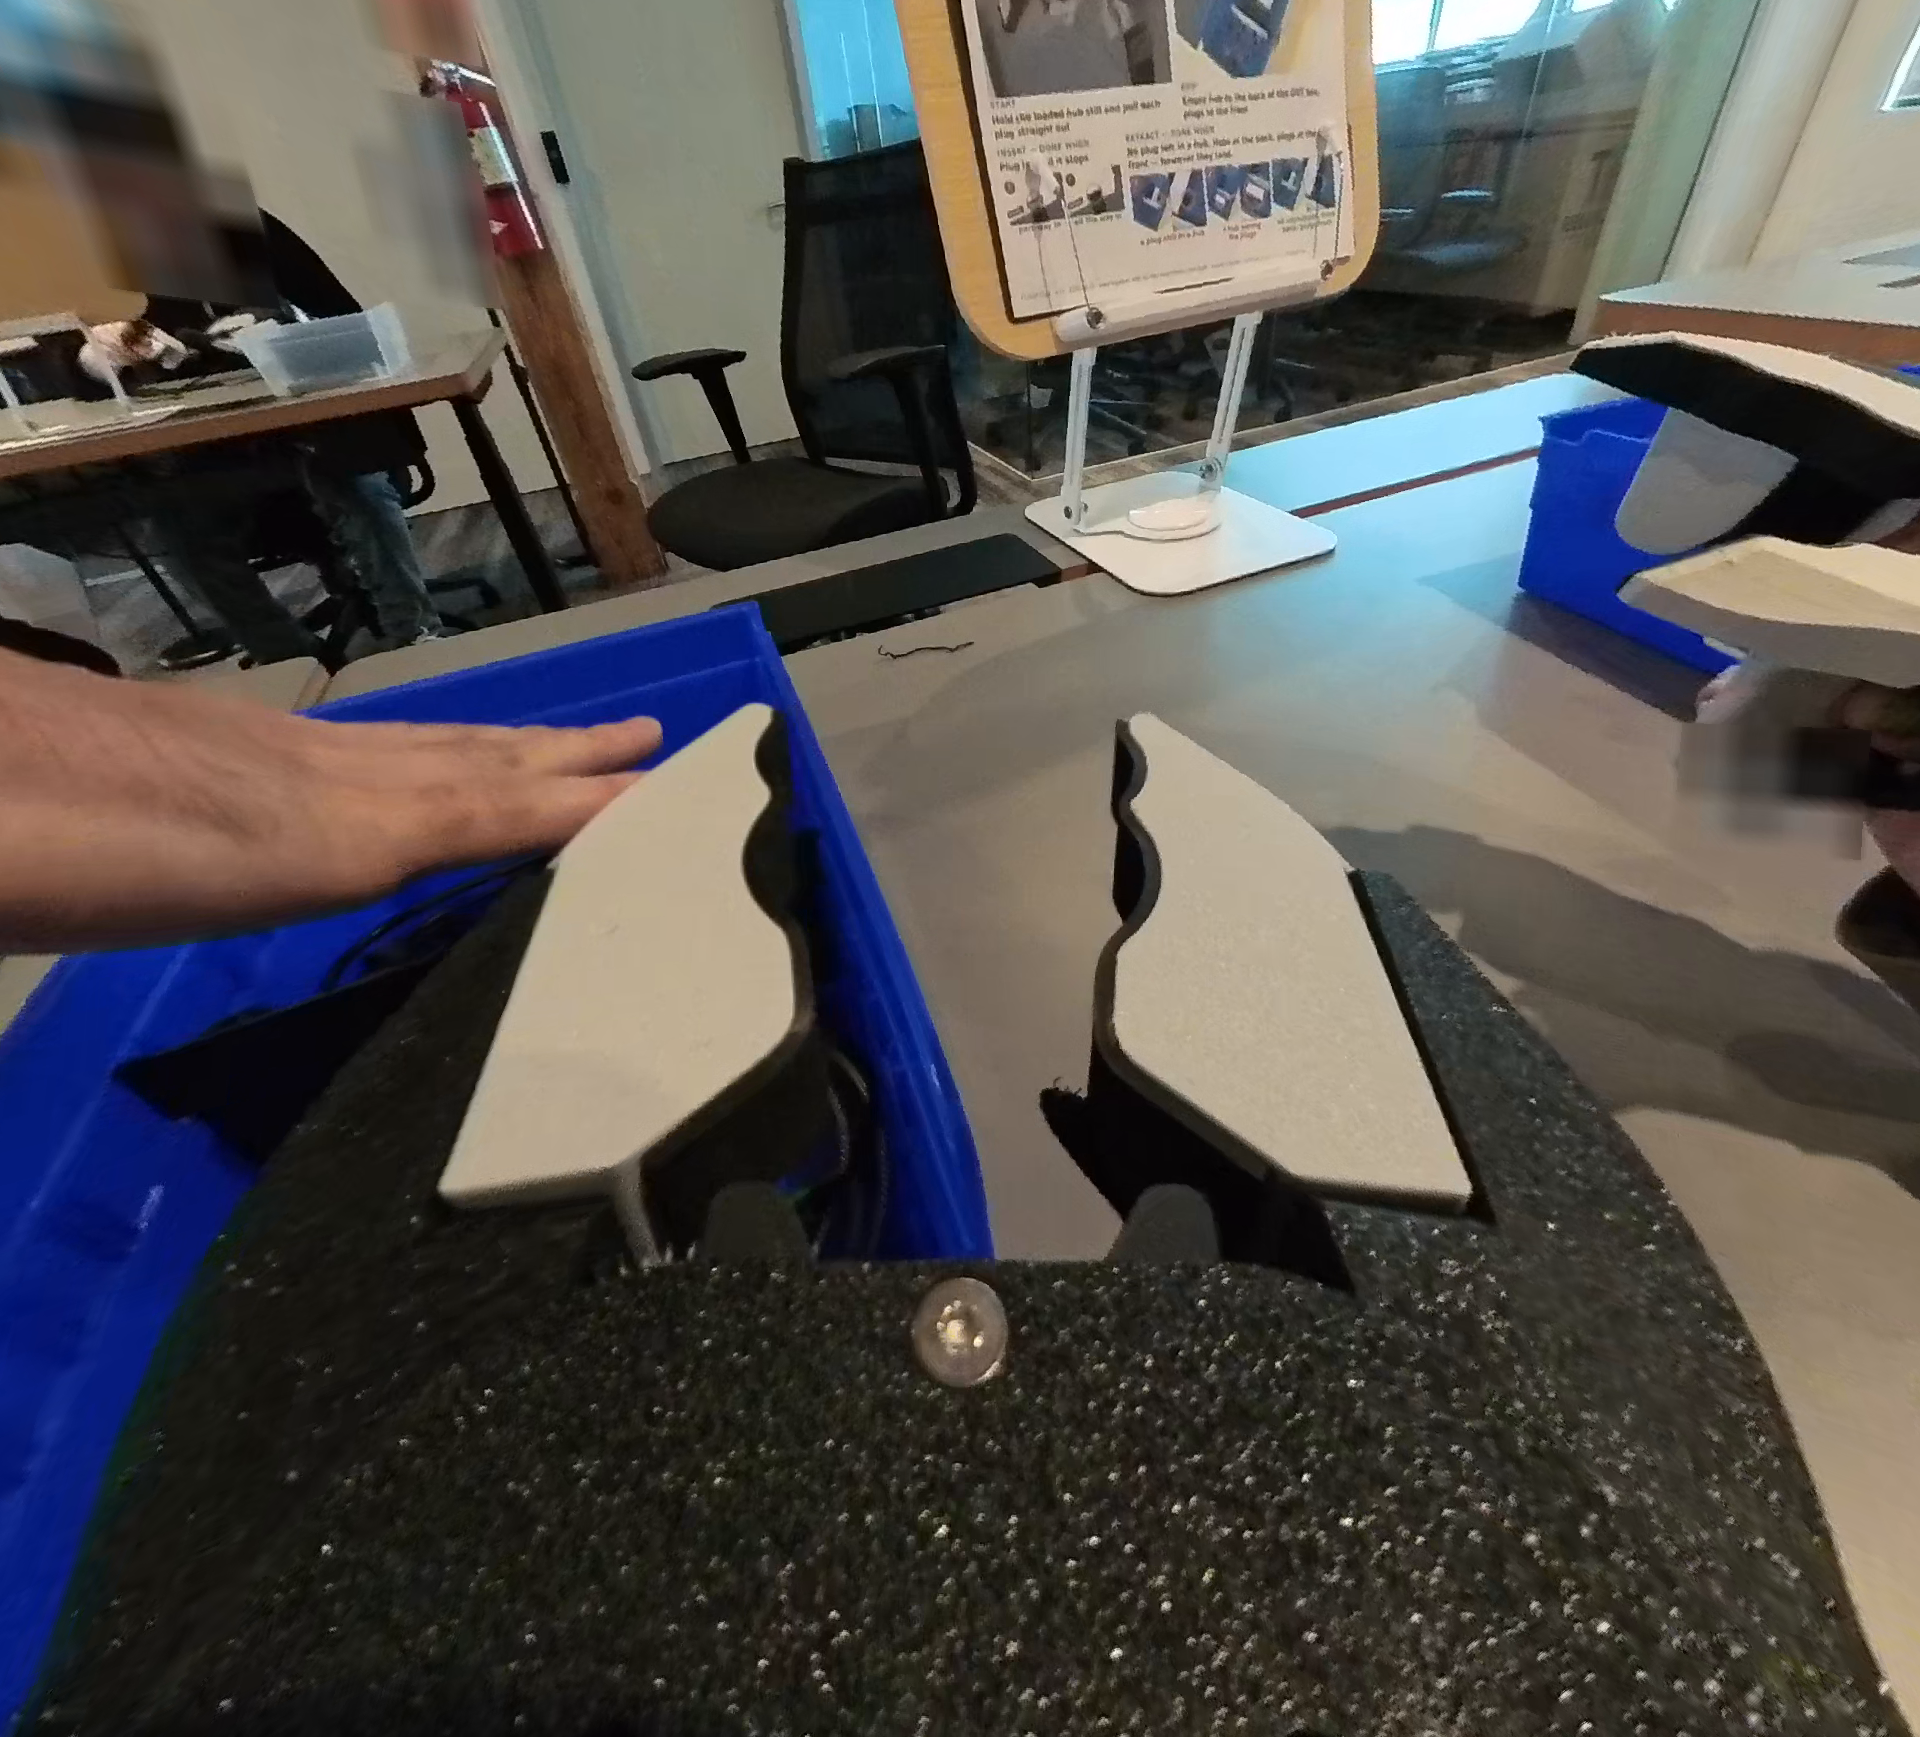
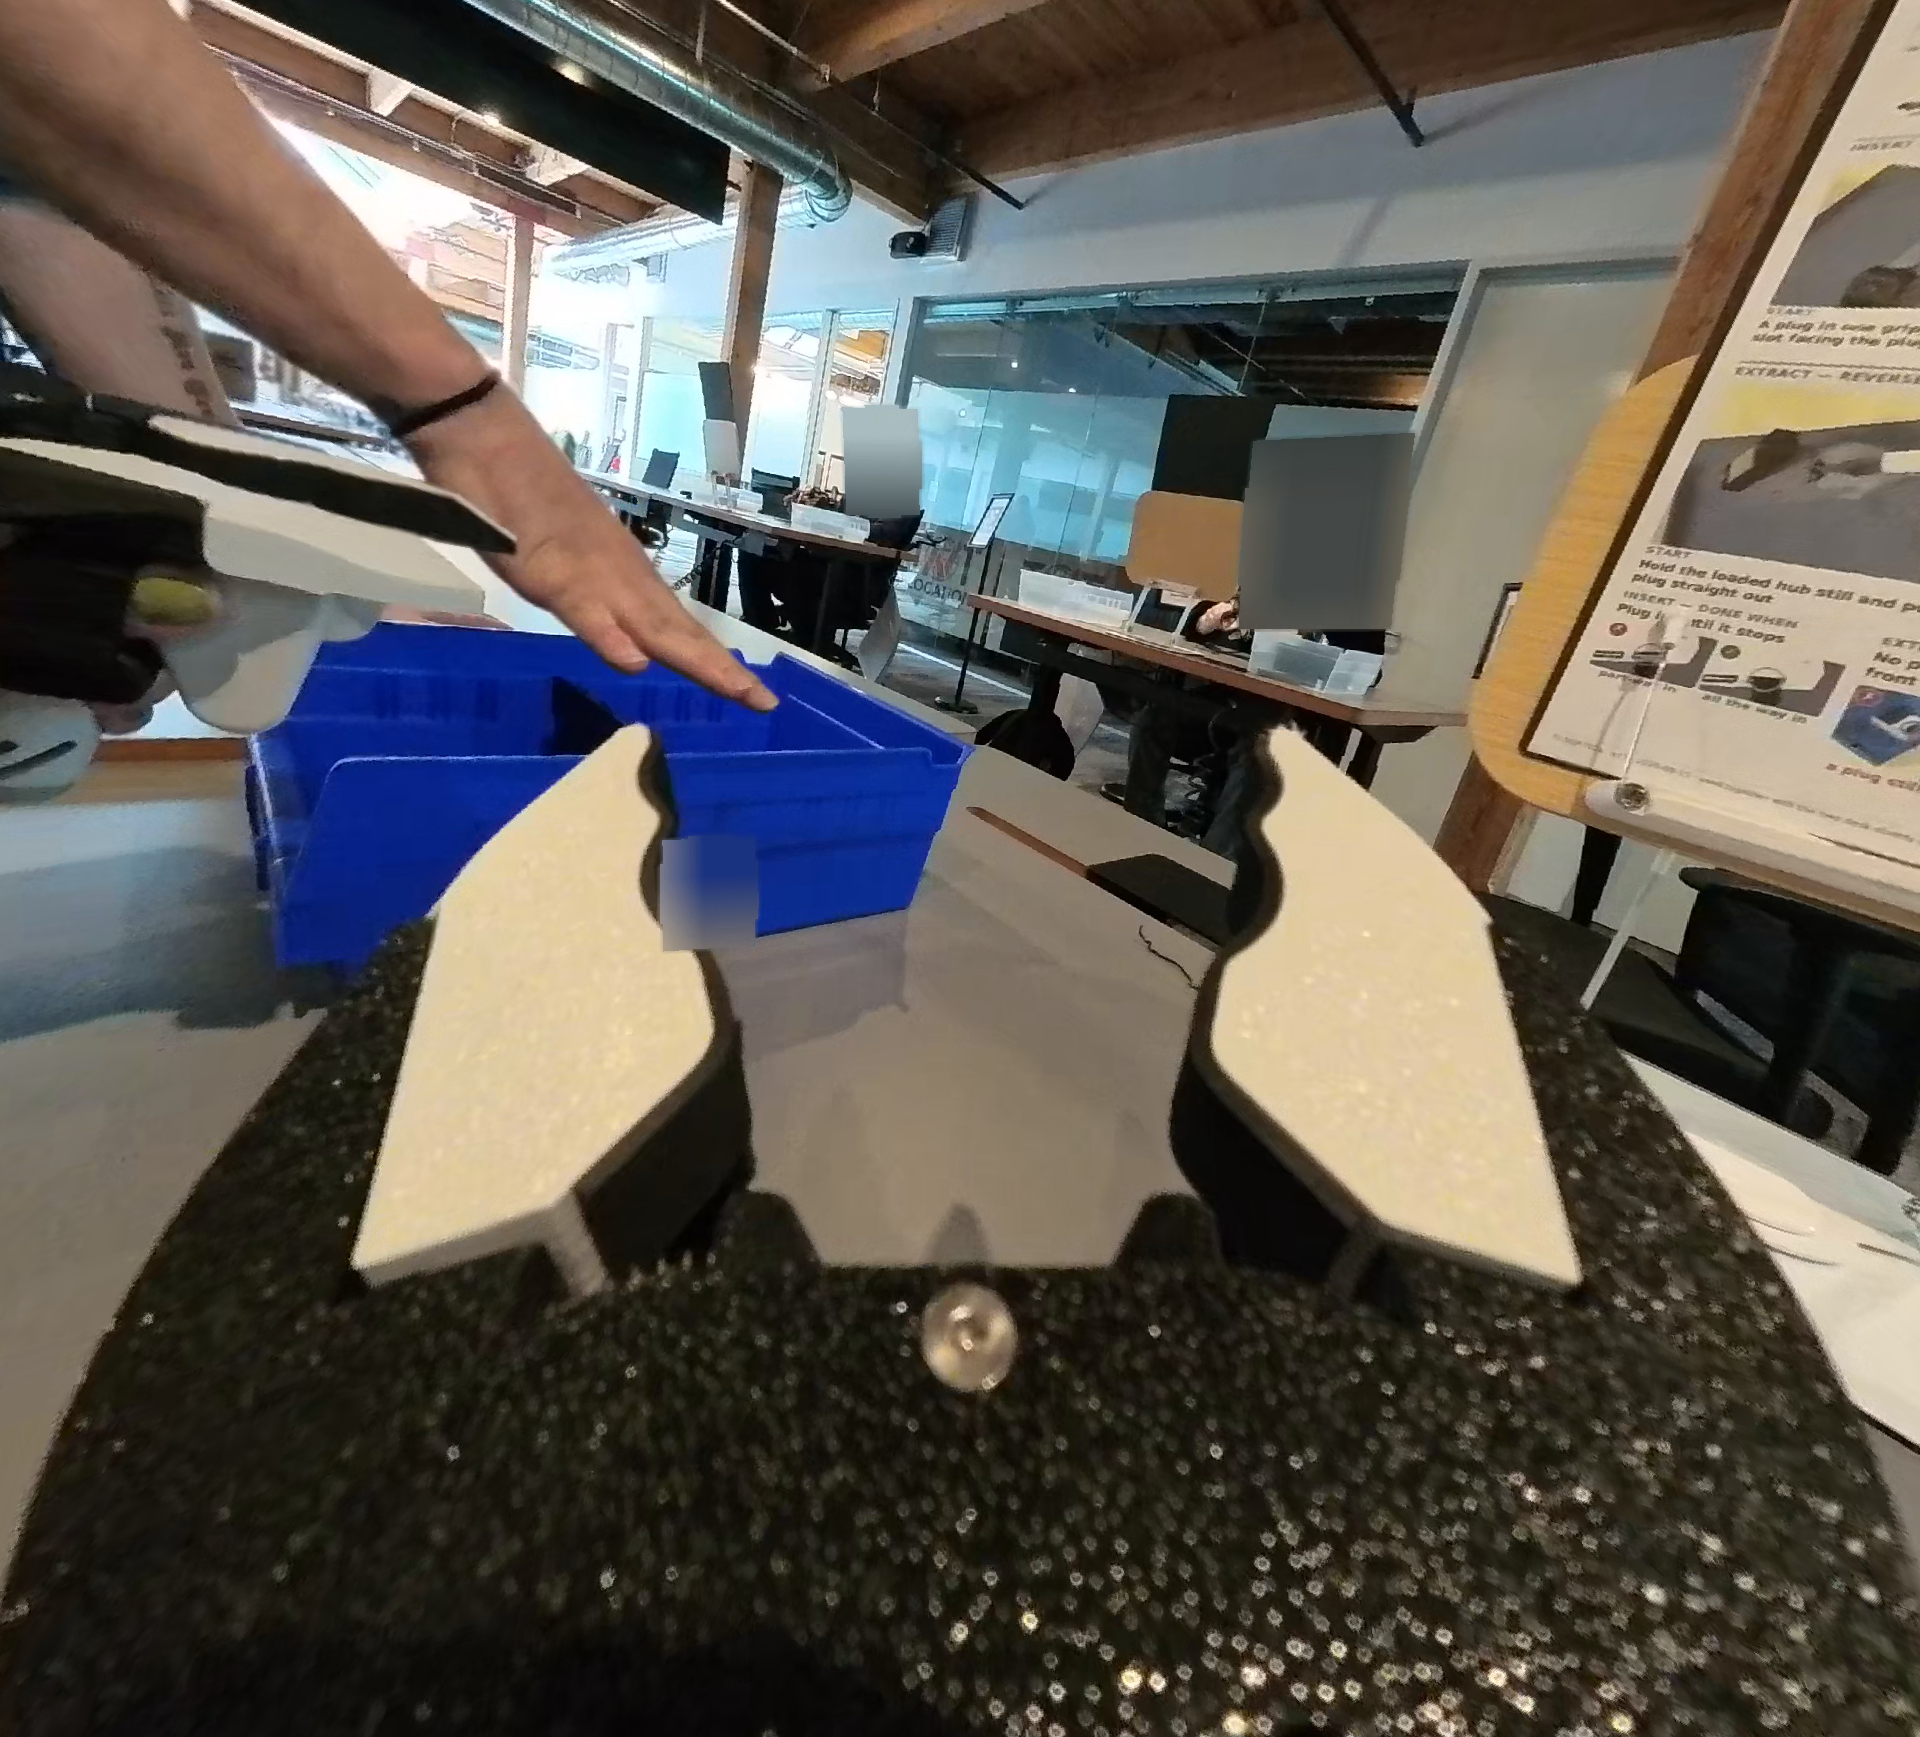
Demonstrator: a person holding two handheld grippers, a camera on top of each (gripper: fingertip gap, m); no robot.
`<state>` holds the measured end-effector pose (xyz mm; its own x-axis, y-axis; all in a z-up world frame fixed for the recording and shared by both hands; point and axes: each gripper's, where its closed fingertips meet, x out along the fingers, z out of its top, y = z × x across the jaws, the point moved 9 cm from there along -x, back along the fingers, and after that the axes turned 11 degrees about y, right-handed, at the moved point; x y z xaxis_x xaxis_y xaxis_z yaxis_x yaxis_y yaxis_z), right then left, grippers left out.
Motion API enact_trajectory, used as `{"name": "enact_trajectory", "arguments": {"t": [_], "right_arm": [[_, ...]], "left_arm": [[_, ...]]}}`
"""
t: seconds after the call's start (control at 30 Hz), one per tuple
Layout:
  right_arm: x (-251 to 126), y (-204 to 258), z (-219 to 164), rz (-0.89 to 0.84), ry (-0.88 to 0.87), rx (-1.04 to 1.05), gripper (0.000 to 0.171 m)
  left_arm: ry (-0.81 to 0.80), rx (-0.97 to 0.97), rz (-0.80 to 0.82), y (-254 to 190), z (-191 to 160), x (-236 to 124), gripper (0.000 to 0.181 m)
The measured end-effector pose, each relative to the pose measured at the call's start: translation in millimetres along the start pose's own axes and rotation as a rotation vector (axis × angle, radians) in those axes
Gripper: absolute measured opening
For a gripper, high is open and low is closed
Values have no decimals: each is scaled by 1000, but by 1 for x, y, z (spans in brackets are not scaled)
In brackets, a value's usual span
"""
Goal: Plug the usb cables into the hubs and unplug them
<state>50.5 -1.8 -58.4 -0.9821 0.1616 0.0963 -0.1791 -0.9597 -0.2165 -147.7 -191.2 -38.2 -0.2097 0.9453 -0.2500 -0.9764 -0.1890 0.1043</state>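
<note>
My left gripper [image 1: 948, 731] is open and empty; its left finger hangs over the right wall of a blue bin [image 1: 894, 1012]. A thin black cable [image 1: 416, 903] shows inside the bin, and the rest of its contents are hidden by the gripper. A person's bare hand [image 1: 416, 804] reaches flat over the bin from the left. My right gripper [image 2: 961, 747] is open and empty over the grey table [image 2: 987, 960], facing the same bin [image 2: 831, 814] and hand [image 2: 582, 586]. It also shows at the right edge of the left wrist view [image 1: 1610, 472]. No hub or plug is visible.
A second blue bin [image 1: 1569, 513] stands at the far right of the table [image 1: 1143, 669]. An instruction board [image 1: 1143, 77] on a white stand [image 1: 1195, 544] stands at the far edge. A black scrap of wire [image 1: 925, 648] lies on the table. White papers [image 2: 1818, 1272] lie at the right.
</note>
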Motion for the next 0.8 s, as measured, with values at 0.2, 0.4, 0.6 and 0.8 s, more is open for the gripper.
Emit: {"name": "enact_trajectory", "arguments": {"t": [0.2, 0.4, 0.6, 0.8], "right_arm": [[0, -6, -3, -8, 47, 44, 105], [-3, -8, -2, 45, 21, 99, 114], [-1, -4, -3, 53, 14, 69, 114], [3, -4, -9, 65, 29, 86, 114]], "left_arm": [[-25, -20, -26, -3, 1, 4, 77], [-35, 9, -20, -11, 4, 6, 97], [-56, -24, 8, -7, 4, 5, 113], [-115, -83, 77, 7, 7, -4, 126]]}}
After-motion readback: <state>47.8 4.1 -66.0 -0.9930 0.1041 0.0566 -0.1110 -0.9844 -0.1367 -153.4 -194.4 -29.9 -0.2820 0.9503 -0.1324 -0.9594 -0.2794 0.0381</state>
